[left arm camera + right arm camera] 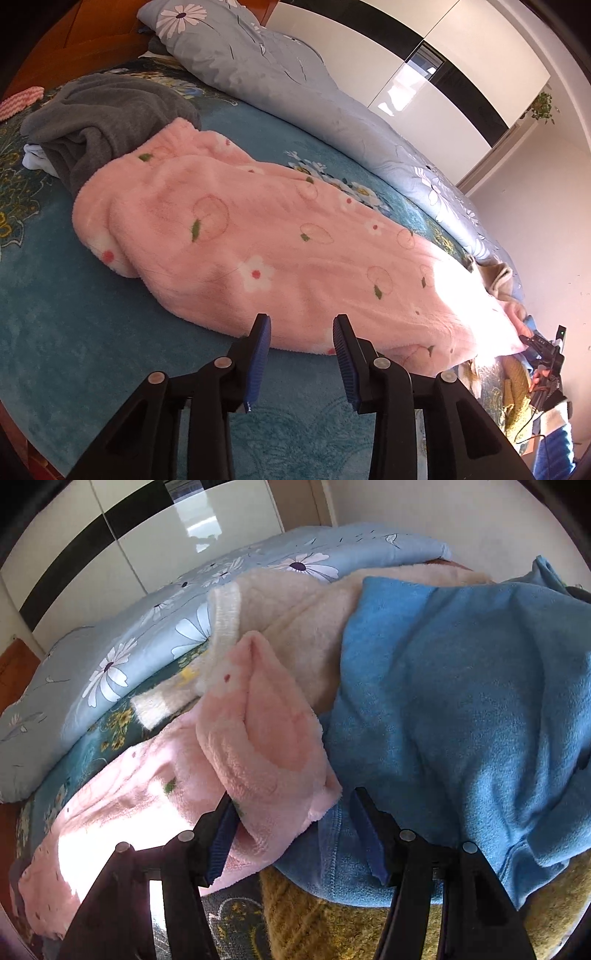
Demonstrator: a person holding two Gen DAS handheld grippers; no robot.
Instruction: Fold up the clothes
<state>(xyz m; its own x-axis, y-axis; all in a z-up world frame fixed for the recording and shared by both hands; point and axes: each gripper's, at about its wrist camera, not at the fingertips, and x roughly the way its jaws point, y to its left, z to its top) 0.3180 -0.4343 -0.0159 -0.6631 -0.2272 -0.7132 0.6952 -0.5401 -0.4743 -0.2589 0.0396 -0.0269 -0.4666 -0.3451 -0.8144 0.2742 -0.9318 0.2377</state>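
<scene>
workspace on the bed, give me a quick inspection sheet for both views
Surface: teal patterned bedspread.
Job's things: pink floral fleece garment lies stretched along the bed, its end bunched between the right gripper's fingers.
Clutter: grey fleece, blue fleece, cream fleece, mustard knit.
Grippers: left gripper open, empty, short of the pink edge; right gripper open around the pink end.
Cables: nothing seen.
Surroundings: blue daisy quilt, white glossy wardrobe.
</scene>
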